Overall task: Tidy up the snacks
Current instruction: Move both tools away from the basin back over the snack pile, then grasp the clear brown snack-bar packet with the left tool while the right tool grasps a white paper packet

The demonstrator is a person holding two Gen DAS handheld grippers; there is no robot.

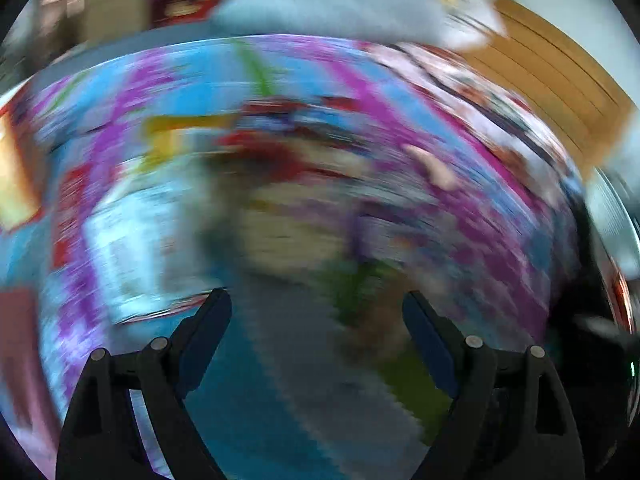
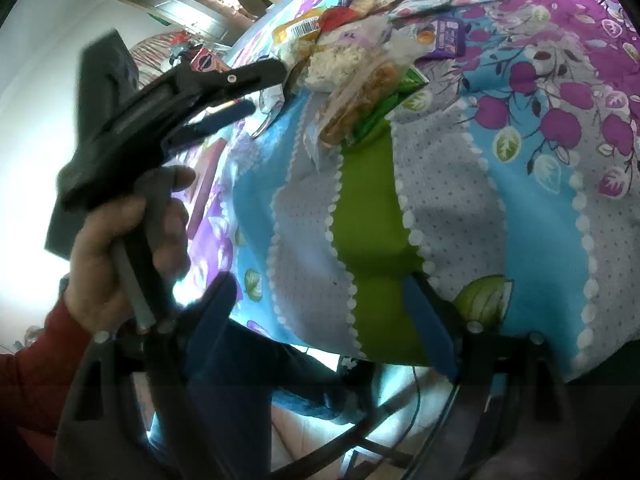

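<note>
Plastic-wrapped snacks point(image 2: 352, 60) heaped on a bright flowered cloth point(image 2: 500, 184), sharp in the right wrist view, at roughly twelve o'clock from the right gripper point(image 2: 320, 296) and well apart from it. Uppermost in the heap: dark and pale packets, a yellow bag with a barcode label point(image 2: 300, 28), a purple packet point(image 2: 444, 40) off at one o'clock. Nearest edge of the heap: a clear bag of golden pieces point(image 2: 360, 96) lying across a green packet point(image 2: 396, 96), just above a green stripe in the cloth. Right gripper's blue-padded jaws standing wide apart, nothing between them but the cloth's green stripe below. At ten o'clock in the same view, left gripper point(image 2: 244, 92) held in a hand point(image 2: 120, 248) with a red sleeve point(image 2: 36, 372), tips aimed toward the heap from its nine o'clock side, just beside the packets; contact impossible to tell. Heavily smeared in the left wrist view: same blue and purple cloth, with red, yellow and pale blurs of packets at about twelve o'clock from the left gripper point(image 1: 316, 308), beyond its fingertips. Jaws there also spread wide, only blurred cloth between the blue pads point(image 1: 428, 340), nothing clamped. Individual packets there not distinguishable.
</note>
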